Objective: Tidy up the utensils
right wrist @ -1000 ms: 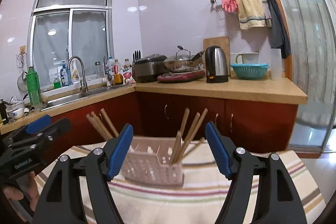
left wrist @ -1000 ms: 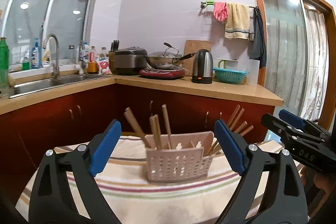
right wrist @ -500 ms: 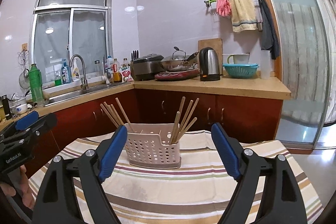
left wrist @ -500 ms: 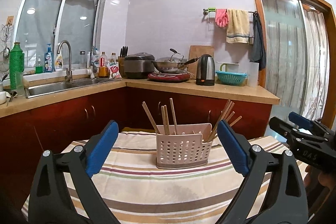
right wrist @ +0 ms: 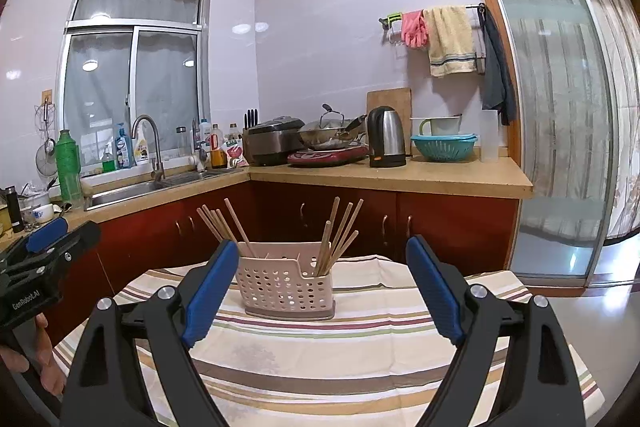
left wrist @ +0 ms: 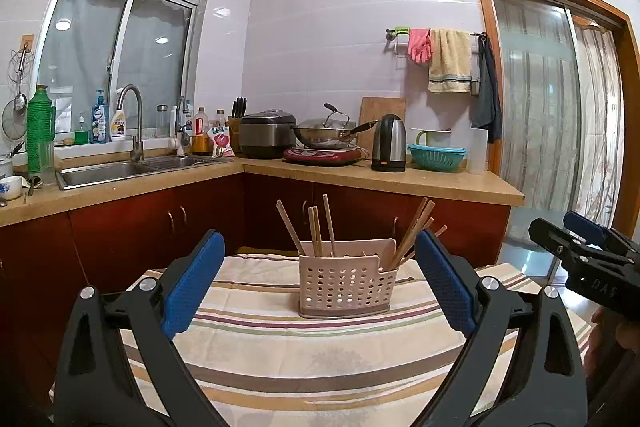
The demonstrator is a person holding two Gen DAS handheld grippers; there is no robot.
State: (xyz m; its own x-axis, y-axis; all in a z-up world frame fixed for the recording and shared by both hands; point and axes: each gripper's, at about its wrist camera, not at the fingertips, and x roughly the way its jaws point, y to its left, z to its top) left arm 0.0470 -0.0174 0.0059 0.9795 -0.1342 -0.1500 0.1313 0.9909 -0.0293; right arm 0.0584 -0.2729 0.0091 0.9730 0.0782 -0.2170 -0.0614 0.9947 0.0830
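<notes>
A pale perforated utensil holder stands upright on the striped tablecloth. Wooden chopsticks lean in its left compartment and in its right compartment. My left gripper is open, level with the holder and well short of it, with nothing between its blue pads. My right gripper is still opening, equally empty and short of the holder. Each gripper also shows at the edge of the other's view: the right gripper and the left gripper.
Behind the table runs an L-shaped counter over red cabinets, with a sink, a rice cooker, a wok, a kettle and a teal colander. A glass sliding door is at the right.
Both grippers have drawn back from the holder, which now looks smaller and farther off, with more striped cloth showing. The right jaws stand wider.
</notes>
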